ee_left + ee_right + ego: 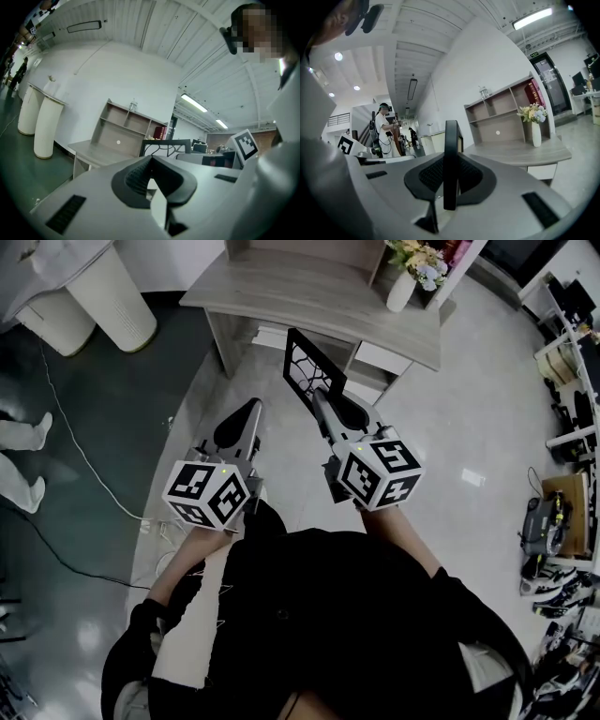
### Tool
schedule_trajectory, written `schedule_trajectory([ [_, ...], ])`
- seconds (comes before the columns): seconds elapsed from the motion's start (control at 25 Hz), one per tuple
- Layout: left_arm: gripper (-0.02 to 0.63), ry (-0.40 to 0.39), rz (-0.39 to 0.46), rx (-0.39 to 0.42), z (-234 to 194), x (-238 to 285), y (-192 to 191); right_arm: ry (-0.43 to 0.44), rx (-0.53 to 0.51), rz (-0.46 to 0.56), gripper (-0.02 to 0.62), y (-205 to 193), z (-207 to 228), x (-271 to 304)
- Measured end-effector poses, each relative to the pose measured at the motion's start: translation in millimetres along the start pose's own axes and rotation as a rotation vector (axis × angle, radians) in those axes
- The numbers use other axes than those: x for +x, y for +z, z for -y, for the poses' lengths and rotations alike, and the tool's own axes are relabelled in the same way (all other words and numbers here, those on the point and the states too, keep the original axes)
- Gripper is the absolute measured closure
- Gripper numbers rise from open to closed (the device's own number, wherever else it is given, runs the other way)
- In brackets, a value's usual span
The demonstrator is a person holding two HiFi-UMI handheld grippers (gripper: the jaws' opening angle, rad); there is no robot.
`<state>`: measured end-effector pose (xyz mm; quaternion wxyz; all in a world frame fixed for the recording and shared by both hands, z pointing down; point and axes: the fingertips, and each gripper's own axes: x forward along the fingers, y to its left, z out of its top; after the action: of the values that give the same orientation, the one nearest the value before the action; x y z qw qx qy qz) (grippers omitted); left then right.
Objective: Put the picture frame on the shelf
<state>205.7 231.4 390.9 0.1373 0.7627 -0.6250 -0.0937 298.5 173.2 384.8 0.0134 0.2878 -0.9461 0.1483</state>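
Right gripper (322,396) clamped on picture frame (306,367), frame upright on edge, held in air near front of shelf unit (302,292). Left gripper (250,411) clenched, empty, farther from shelf unit.

You have no words, brand names or numbers to read here. The white cube with black square markers (208,493) on your left gripper (248,411) and the matching cube (380,472) on your right gripper (322,397) carry only coded block patterns, no letters. The black-edged picture frame (309,367) shows branching dark lines, no writing. The small green sign (533,55) above the dark doorway (548,84) is too small to read.
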Motion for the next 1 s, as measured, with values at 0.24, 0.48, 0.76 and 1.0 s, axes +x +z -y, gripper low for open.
schedule_trajectory([
  [0.24, 0.594, -0.009, 0.017, 0.011, -41.7, 32.6, 28.7, -0.015, 0.002, 0.010, 0.541, 16.0, 8.4, 47.1],
  [0.48, 0.595, -0.015, -0.005, 0.005, -84.4, 54.6, 41.4, -0.050, 0.023, 0.006, 0.541, 21.7, 19.3, 93.1],
  [0.76, 0.594, -0.041, -0.028, -0.006, -124.0, 75.3, 54.1, -0.058, 0.023, 0.005, 0.541, 27.9, 15.5, 140.8],
  [1.0, 0.594, -0.076, -0.031, -0.010, -150.7, 90.0, 69.6, -0.081, 0.024, 0.011, 0.541, 35.3, 13.6, 171.4],
])
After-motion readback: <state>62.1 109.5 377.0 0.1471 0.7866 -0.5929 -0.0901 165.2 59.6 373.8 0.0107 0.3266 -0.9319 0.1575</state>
